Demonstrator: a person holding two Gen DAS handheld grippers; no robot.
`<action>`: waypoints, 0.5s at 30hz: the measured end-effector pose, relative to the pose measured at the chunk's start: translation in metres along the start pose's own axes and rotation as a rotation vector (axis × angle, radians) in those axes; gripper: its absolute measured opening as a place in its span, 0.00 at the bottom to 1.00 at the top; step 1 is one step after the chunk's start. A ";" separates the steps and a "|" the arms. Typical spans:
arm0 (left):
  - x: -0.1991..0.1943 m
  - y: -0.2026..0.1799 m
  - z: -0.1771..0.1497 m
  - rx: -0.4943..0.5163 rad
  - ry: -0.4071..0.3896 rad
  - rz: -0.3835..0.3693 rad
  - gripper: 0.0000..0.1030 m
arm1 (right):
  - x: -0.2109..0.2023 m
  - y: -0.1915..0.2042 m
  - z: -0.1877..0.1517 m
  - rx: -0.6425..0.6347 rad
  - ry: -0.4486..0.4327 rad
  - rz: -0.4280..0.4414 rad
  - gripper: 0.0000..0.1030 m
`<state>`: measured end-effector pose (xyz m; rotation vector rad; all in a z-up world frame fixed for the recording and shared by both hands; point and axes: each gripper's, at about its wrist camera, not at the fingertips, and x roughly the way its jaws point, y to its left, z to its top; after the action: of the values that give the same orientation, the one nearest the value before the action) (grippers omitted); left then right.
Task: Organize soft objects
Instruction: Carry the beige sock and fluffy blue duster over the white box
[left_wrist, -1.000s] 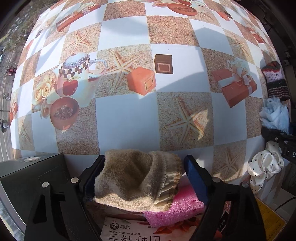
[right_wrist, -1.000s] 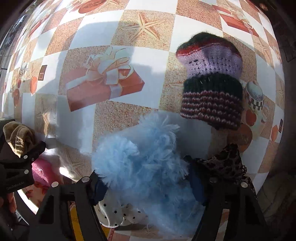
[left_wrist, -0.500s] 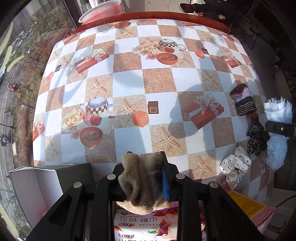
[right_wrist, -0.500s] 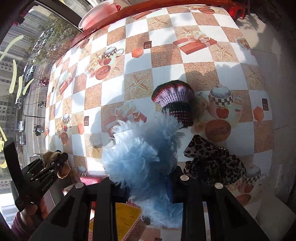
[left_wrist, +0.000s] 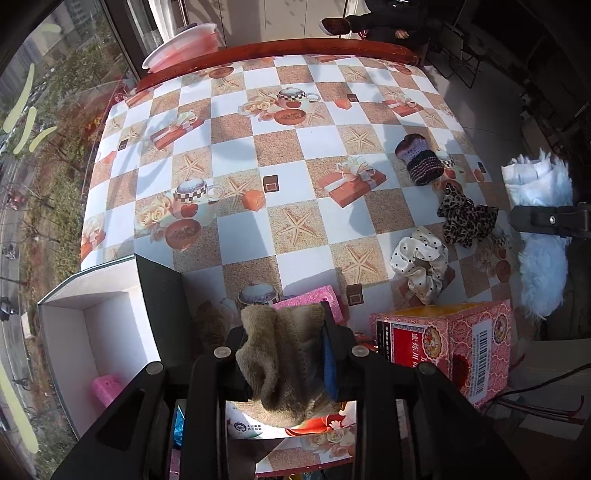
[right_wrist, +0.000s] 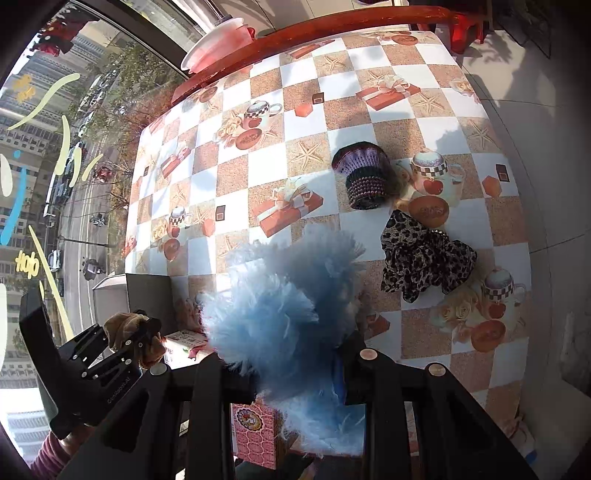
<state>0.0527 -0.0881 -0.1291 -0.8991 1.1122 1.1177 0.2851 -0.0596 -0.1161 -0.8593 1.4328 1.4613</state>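
Table (left_wrist: 325, 240) carries an open box (left_wrist: 107, 332) near left, knit hat (left_wrist: 419, 158) far right. Right claw (right_wrist: 295, 365) clamps a blue fluffy piece (right_wrist: 280, 314), raised over the table's near edge. Left claw (left_wrist: 284, 354) clamps a tan sock (left_wrist: 284, 354) beside the box.

Blue fluffy item (right_wrist: 280, 317) between right fingers (right_wrist: 338, 373)

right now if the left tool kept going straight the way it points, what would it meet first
Probably the pink sponge on the table, just past the tan fuzzy sock that the left tool is clamped on; depth is hard to judge.
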 end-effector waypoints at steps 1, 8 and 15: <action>-0.004 0.000 -0.006 0.003 0.000 -0.004 0.29 | -0.004 0.006 -0.006 -0.008 0.000 0.004 0.29; -0.033 0.005 -0.045 0.021 -0.027 0.014 0.29 | -0.020 0.057 -0.043 -0.087 -0.007 0.029 0.29; -0.047 0.024 -0.077 -0.049 -0.042 0.024 0.29 | -0.008 0.120 -0.070 -0.197 0.033 0.073 0.29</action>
<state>0.0096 -0.1661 -0.1012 -0.8983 1.0678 1.1829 0.1701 -0.1218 -0.0703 -0.9638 1.3727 1.6711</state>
